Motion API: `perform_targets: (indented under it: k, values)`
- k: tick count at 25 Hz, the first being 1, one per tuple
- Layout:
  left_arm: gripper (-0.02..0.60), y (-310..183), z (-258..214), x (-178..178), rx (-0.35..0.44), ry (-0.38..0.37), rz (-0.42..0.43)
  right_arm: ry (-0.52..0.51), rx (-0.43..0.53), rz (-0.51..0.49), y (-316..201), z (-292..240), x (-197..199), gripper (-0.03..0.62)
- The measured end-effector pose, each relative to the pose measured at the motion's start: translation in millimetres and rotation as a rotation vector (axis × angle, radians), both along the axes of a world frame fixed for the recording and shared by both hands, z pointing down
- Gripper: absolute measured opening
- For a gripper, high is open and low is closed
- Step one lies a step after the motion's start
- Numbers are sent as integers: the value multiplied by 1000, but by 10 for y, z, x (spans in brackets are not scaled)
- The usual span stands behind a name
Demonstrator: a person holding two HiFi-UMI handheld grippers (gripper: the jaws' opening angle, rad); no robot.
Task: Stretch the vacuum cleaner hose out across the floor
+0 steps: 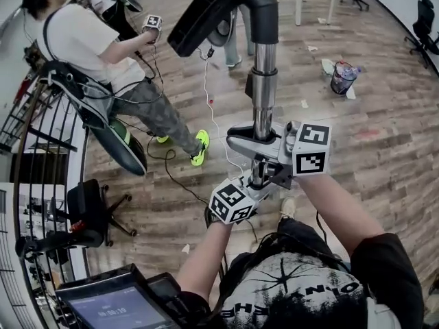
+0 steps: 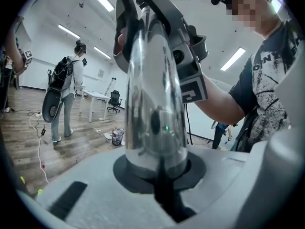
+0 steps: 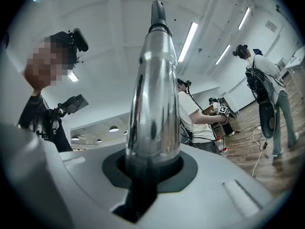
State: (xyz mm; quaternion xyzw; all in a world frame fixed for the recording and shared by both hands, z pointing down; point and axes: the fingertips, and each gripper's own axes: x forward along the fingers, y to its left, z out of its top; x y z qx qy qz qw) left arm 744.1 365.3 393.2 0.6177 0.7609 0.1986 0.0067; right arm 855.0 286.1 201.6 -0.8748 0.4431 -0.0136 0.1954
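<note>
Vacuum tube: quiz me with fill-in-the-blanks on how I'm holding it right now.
Both the left gripper and the right gripper are ____ on the chrome vacuum tube.
In the head view, the ____ one grips nearer the tube's black top section.
The floor is made of ____ planks.
Missing words: shut; right; wooden.

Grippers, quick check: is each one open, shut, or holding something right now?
Left gripper: jaws closed on the chrome vacuum tube.
Right gripper: jaws closed on the same chrome vacuum tube.
</note>
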Motion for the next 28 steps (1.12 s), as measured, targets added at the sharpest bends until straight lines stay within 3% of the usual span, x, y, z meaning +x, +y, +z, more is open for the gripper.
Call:
perform_targets:
  k: [10, 20, 26, 28]
  values:
    - [48, 1179, -59, 827, 16, 6, -21, 4, 28, -46, 1179, -80, 789, 67]
    - [48, 1524, 299, 1320, 46, -7, -56, -6, 39, -69, 1513, 272, 1279, 69]
    - [49, 1506, 369, 2387, 60, -59, -90, -69, 84, -109, 1522, 408, 2437, 69]
    - [52, 1519, 352, 2588, 57, -78, -103, -93, 93, -123, 1531, 420, 2673, 69]
